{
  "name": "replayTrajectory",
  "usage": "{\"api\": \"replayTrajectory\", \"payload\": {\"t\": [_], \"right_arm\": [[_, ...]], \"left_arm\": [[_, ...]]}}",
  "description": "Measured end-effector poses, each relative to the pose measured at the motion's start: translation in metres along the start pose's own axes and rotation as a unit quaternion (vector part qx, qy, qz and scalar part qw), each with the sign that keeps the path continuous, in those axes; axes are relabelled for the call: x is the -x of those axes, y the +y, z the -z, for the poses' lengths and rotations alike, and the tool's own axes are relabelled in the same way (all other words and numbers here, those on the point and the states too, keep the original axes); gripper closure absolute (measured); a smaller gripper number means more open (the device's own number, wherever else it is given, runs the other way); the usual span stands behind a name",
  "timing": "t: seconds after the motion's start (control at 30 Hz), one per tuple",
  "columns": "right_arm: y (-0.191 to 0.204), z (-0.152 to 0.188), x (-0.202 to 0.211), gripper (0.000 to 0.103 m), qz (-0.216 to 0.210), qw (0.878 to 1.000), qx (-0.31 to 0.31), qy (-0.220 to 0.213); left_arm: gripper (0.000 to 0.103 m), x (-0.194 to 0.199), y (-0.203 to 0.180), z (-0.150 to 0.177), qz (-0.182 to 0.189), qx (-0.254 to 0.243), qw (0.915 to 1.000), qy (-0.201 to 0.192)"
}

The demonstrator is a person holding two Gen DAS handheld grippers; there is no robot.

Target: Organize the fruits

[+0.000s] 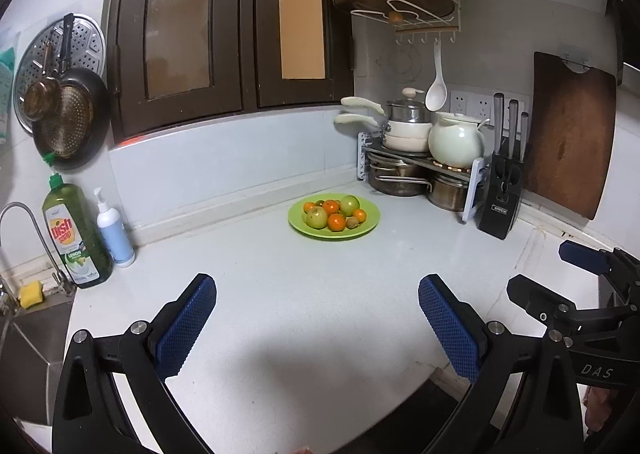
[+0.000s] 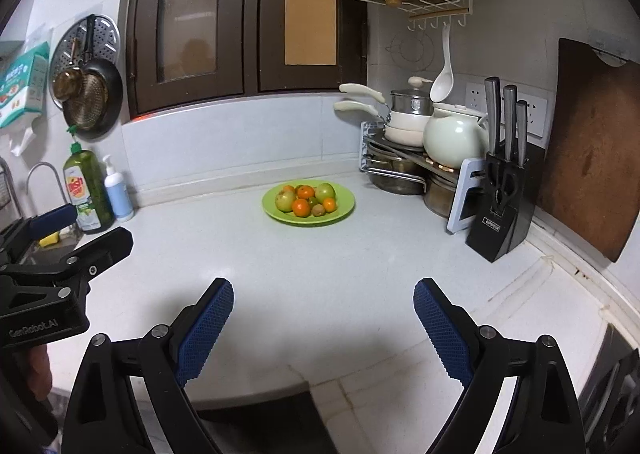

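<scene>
A green plate [image 1: 368, 223] [image 2: 346, 203] sits on the white counter near the back corner. It holds several oranges [image 1: 336, 221] [image 2: 301, 207], two green apples [image 1: 317, 217] [image 2: 325, 192] and a small brown kiwi [image 1: 352, 222] [image 2: 318, 209]. My left gripper [image 1: 317, 294] is open and empty over the near counter, well short of the plate. My right gripper [image 2: 323, 296] is also open and empty, likewise back from the plate. Each gripper shows at the edge of the other's view: the right one [image 1: 552, 274] and the left one [image 2: 86, 232].
A pot rack [image 1: 416, 168] with pans and a white teapot [image 2: 454, 140], a black knife block [image 2: 502, 210] and a wooden cutting board [image 2: 596, 150] line the back right. Dish soap [image 1: 76, 234], a lotion bottle [image 1: 114, 230] and a sink with tap [image 1: 28, 238] are at the left.
</scene>
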State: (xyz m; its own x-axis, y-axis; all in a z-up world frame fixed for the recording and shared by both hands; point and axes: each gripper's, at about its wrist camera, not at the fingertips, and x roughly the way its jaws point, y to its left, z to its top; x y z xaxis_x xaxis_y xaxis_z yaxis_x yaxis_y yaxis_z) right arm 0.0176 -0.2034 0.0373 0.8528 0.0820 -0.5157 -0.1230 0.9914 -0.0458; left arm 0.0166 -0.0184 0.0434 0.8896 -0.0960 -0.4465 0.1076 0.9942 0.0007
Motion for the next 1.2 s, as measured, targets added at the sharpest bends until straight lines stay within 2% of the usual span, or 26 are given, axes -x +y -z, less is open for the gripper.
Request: {"api": "replayTrajectory", "payload": {"t": [0.3,1.2], "right_arm": [[0.0,0.004,0.016,0.011,-0.007,1.0,-0.002,-0.01],[-0.008,0.007,0.021,0.011,-0.013,1.0,-0.007,-0.012]], "left_arm": [[0.0,0.019,-0.003,0.004,-0.011,-0.007,0.9999,-0.011],[0.0,0.025,-0.016,0.007,-0.013,-0.015,0.9996,-0.019]]}}
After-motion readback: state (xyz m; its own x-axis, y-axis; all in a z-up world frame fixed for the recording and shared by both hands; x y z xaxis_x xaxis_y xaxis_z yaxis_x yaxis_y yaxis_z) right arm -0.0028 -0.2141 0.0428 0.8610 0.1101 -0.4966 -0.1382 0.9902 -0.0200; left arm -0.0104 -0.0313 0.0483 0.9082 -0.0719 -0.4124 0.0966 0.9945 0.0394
